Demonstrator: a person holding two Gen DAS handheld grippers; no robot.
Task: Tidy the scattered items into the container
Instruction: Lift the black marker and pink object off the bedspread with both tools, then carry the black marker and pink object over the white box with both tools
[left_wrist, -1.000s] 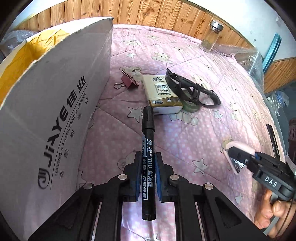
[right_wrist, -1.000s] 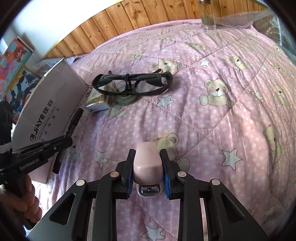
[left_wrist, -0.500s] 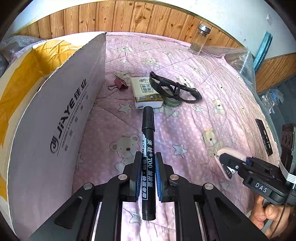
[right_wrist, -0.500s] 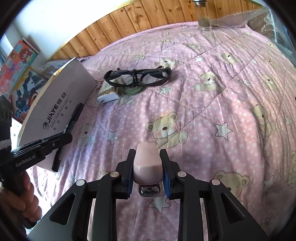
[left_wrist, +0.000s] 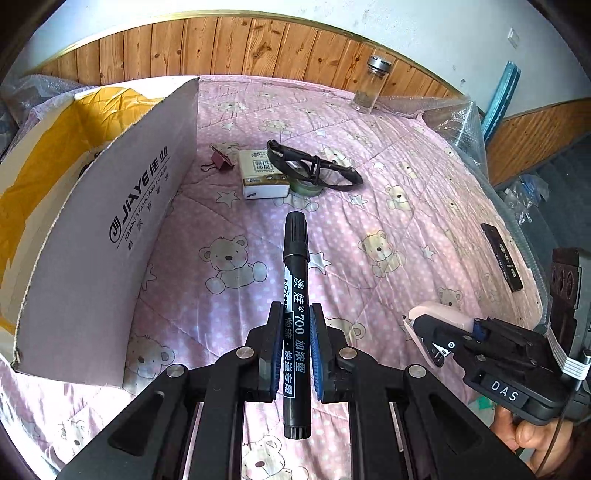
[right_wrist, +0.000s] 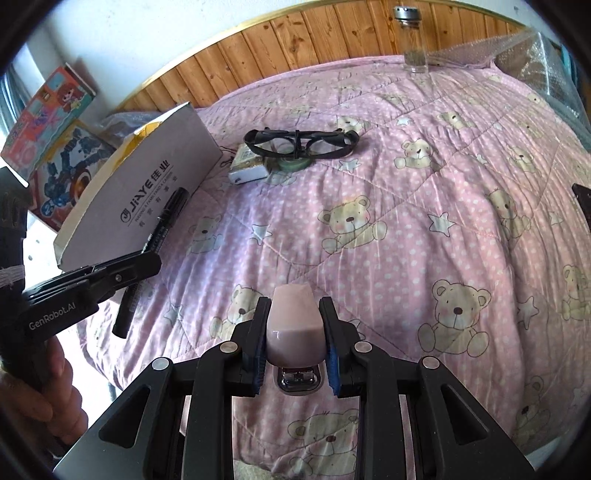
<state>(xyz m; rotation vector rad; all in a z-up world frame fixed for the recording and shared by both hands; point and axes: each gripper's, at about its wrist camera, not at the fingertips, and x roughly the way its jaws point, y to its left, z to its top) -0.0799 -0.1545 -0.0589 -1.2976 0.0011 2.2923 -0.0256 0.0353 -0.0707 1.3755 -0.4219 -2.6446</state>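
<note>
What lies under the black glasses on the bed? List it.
Under the black glasses sits a greenish tape roll, partly covered by the frame. One end of the frame rests on the tissue pack. Whether anything smaller hides beneath the frame cannot be told.

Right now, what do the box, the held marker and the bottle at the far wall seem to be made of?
The box looks like matte white corrugated cardboard: its cut top edge is thick and rough. The marker, shut in the left gripper, seems smooth black plastic with a slight sheen and printed white text. The bottle appears to be clear glass, perhaps plastic, with a metallic-looking cap.
</note>
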